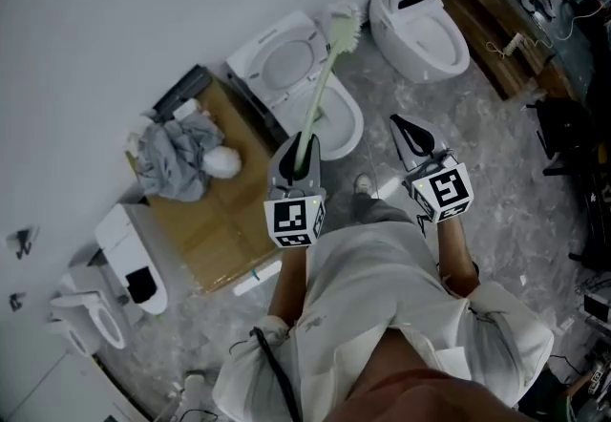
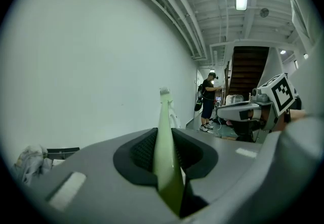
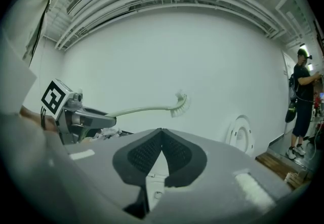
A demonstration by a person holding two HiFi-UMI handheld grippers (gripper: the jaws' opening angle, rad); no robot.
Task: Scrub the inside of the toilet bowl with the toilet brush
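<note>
While my left gripper (image 1: 298, 155) pinches the pale green toilet brush (image 1: 323, 86) by its handle, bristles lifted above the toilet bowl (image 1: 346, 129) near the wall (image 1: 115, 10), my right gripper (image 1: 412, 136) is pressed together, empty. A cardboard box (image 1: 205, 210) crowds the bowl's left; bare floor (image 1: 382, 105) opens rightward toward a second toilet (image 1: 415, 24).

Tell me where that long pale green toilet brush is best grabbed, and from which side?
Grip the pale green plastic toilet brush at the bare end of its handle, opposite the bristles, coming from the person's side. The handle is slim and nearly straight there, as the left tool shut on it shows.
</note>
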